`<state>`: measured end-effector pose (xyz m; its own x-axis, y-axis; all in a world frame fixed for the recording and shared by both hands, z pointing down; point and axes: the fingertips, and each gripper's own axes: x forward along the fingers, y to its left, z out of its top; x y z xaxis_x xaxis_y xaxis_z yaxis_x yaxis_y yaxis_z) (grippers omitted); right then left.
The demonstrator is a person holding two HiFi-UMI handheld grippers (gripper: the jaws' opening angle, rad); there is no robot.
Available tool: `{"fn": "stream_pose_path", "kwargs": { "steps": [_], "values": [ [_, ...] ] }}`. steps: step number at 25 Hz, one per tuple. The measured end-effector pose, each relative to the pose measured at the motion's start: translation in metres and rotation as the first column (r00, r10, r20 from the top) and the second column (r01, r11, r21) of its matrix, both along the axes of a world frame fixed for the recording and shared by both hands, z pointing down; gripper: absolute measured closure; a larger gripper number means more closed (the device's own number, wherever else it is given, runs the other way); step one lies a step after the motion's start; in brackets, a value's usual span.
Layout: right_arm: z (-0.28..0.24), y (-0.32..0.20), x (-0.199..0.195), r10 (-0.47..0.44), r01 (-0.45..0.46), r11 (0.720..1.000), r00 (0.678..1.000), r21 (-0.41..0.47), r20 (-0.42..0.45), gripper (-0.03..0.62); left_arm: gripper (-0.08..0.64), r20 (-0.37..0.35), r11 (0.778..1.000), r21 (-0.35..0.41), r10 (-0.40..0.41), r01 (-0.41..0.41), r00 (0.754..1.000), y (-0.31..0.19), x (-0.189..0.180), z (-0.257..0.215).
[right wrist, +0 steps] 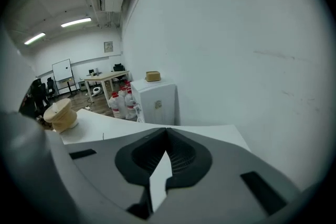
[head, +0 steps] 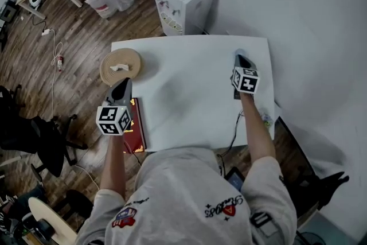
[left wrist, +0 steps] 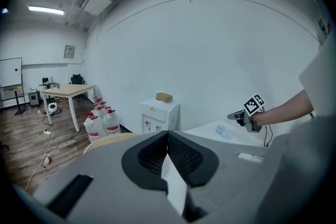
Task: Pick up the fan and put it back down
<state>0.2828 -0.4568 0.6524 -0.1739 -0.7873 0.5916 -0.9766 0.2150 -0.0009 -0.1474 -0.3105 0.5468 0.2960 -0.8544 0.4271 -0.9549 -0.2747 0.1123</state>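
Clenched on nothing, the left gripper (head: 123, 85) hung over the table's (head: 189, 117) left edge and the right gripper (head: 239, 57) near its right edge. What looked like the fan (head: 265, 119), small and pale, lay at that right edge. At the far left corner sat a straw hat (head: 120, 64).

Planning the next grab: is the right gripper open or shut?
Shut: on the right gripper, jaws meet at the tips, nothing between.
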Motion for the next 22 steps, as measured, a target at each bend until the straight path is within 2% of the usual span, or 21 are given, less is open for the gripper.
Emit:
{"fn": "stream_pose_path", "kwargs": {
  "steps": [7,13,17,22],
  "values": [
    [-0.036,0.038,-0.030,-0.014,0.011,0.999,0.996,0.037,0.084,0.589,0.555,-0.018,0.996,0.081,0.023,-0.022,1.000,0.006,0.001,-0.032],
    [-0.058,0.075,-0.067,-0.089,0.085,0.994,0.994,0.069,0.061,0.589,0.555,-0.026,0.991,0.126,0.043,-0.039,0.999,0.018,0.002,-0.048],
    [-0.098,0.088,-0.098,-0.160,0.148,0.975,0.985,0.163,0.066,0.589,0.555,-0.018,0.986,0.161,0.047,-0.044,0.999,0.021,0.001,-0.065],
    [-0.161,0.098,-0.134,-0.235,0.200,0.930,0.969,0.309,0.080,0.589,0.555,-0.015,0.979,0.199,0.047,-0.044,0.999,0.021,-0.001,-0.085]
  ]
}}
